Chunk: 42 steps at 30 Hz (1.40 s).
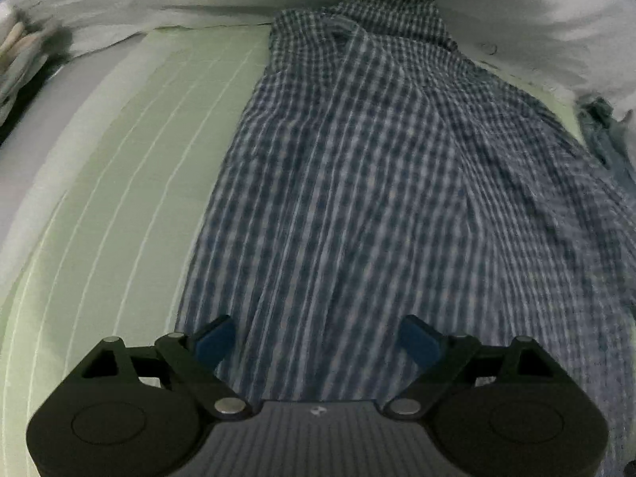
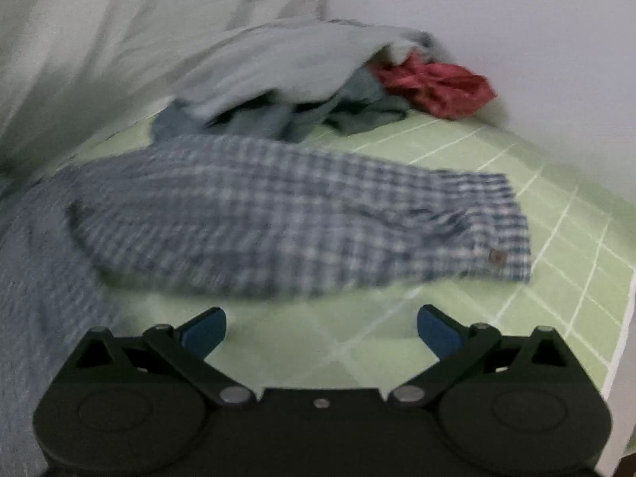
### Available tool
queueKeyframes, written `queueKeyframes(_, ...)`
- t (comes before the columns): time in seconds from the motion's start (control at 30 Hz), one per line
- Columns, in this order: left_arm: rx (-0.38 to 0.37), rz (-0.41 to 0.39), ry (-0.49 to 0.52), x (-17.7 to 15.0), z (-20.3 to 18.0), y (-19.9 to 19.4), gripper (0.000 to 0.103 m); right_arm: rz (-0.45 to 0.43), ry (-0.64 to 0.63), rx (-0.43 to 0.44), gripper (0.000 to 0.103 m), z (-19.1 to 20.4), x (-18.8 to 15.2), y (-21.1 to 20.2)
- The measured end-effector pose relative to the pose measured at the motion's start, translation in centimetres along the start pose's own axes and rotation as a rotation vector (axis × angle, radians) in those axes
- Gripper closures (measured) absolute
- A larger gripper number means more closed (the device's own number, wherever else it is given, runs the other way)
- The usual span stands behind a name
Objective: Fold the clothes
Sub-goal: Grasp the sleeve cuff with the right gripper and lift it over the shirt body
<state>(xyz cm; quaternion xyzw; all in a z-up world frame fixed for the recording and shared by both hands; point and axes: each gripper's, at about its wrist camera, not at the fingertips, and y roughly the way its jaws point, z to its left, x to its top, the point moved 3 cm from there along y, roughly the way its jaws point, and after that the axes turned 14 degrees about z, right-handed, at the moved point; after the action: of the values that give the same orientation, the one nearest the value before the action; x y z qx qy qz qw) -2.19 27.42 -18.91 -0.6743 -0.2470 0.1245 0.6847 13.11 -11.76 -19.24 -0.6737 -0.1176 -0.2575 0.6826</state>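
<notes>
A blue and white checked shirt (image 1: 357,183) lies spread on a green sheet with white grid lines (image 1: 131,167), its collar at the far end. My left gripper (image 1: 318,338) is open and empty, just above the shirt's near hem. In the right wrist view the shirt's sleeve (image 2: 278,214) lies stretched across the sheet (image 2: 556,238), its buttoned cuff (image 2: 497,256) to the right. My right gripper (image 2: 320,330) is open and empty, over bare sheet just short of the sleeve.
A heap of unfolded clothes (image 2: 286,79), pale blue and grey-green with a red garment (image 2: 437,83), lies beyond the sleeve by the white wall. A white quilt (image 1: 477,8) bunches behind the collar. The bed's edge (image 2: 620,342) runs at the right.
</notes>
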Motion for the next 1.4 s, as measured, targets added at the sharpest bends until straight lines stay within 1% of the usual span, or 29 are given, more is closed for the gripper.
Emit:
queueKeyframes(0.03,0.017,0.005,0.021,0.7,-0.3,0.5,0.009,-0.006,0.030,-0.016,0.000,-0.4,0.6,0.5)
queueKeyframes(0.07,0.028,0.017,0.037,1.2,-0.6,0.9,0.004,-0.012,0.061,-0.032,0.000,-0.7,1.2,1.0)
queueKeyframes(0.1,0.037,0.032,0.051,1.6,-0.8,1.3,0.001,-0.018,0.091,-0.048,0.000,-1.1,1.8,1.4)
queueKeyframes(0.17,0.037,0.047,0.060,2.3,-0.9,1.9,0.000,-0.035,0.146,-0.080,0.000,-1.6,3.0,2.1)
queueKeyframes(0.2,0.035,0.044,0.064,2.5,-0.9,2.0,0.000,-0.038,0.152,-0.097,0.000,-1.8,3.4,2.4)
queueKeyframes(0.3,0.032,0.025,0.075,2.8,-1.0,2.1,0.000,-0.048,0.172,-0.145,0.000,-2.3,4.8,3.5)
queueKeyframes(0.5,0.028,-0.008,0.084,2.7,-1.0,2.1,0.000,-0.062,0.236,-0.202,0.000,-3.4,7.1,4.8)
queueKeyframes(0.57,0.027,-0.027,0.083,2.5,-1.0,2.1,0.000,-0.067,0.254,-0.212,0.000,-3.7,7.8,5.2)
queueKeyframes(0.67,0.028,-0.048,0.078,2.2,-1.0,2.0,0.000,-0.035,0.238,-0.195,0.000,-4.0,8.8,5.7)
queueKeyframes(0.7,0.029,-0.050,0.076,2.2,-1.1,2.0,0.000,-0.019,0.225,-0.179,0.000,-4.0,9.0,5.6)
queueKeyframes(0.73,0.029,-0.048,0.075,2.3,-1.1,2.0,0.000,-0.013,0.206,-0.156,0.002,-3.8,9.0,5.5)
queueKeyframes(0.8,0.029,-0.038,0.075,2.5,-1.1,2.0,0.000,-0.017,0.148,-0.107,0.024,-3.3,8.7,4.9)
queueKeyframes(0.83,0.029,-0.032,0.075,2.5,-1.1,2.0,0.000,-0.023,0.112,-0.080,0.046,-3.0,8.5,4.5)
queueKeyframes(0.87,0.029,-0.028,0.075,2.6,-1.1,2.1,0.000,-0.015,0.102,-0.044,0.070,-2.8,8.2,4.2)
queueKeyframes(0.93,0.029,-0.025,0.075,2.6,-1.2,2.2,0.000,0.003,0.081,0.027,0.088,-2.5,7.6,3.5)
queueKeyframes(0.97,0.029,-0.029,0.075,2.5,-1.2,2.2,0.000,0.012,0.074,0.064,0.094,-2.3,7.3,3.1)
queueKeyframes(1.03,0.029,-0.044,0.075,2.2,-1.2,2.2,0.000,0.039,0.119,0.154,0.096,-1.8,6.7,2.6)
queueKeyframes(1.07,0.029,-0.052,0.075,2.0,-1.2,2.1,0.000,0.038,0.118,0.178,0.096,-1.2,6.5,2.2)
queueKeyframes(1.17,0.027,-0.065,0.078,1.7,-1.2,2.2,0.000,0.008,0.032,0.249,0.097,2.3,6.6,0.2)
queueKeyframes(1.23,0.026,-0.065,0.079,1.7,-1.1,2.2,0.000,-0.019,-0.046,0.333,0.097,5.9,7.2,-1.5)
queueKeyframes(1.3,0.026,-0.067,0.081,1.6,-1.1,2.2,0.000,-0.059,-0.154,0.415,0.098,10.3,7.8,-3.6)
queueKeyframes(1.4,0.024,-0.075,0.083,1.5,-1.0,2.3,0.000,-0.111,-0.305,0.579,0.098,17.5,8.2,-7.0)
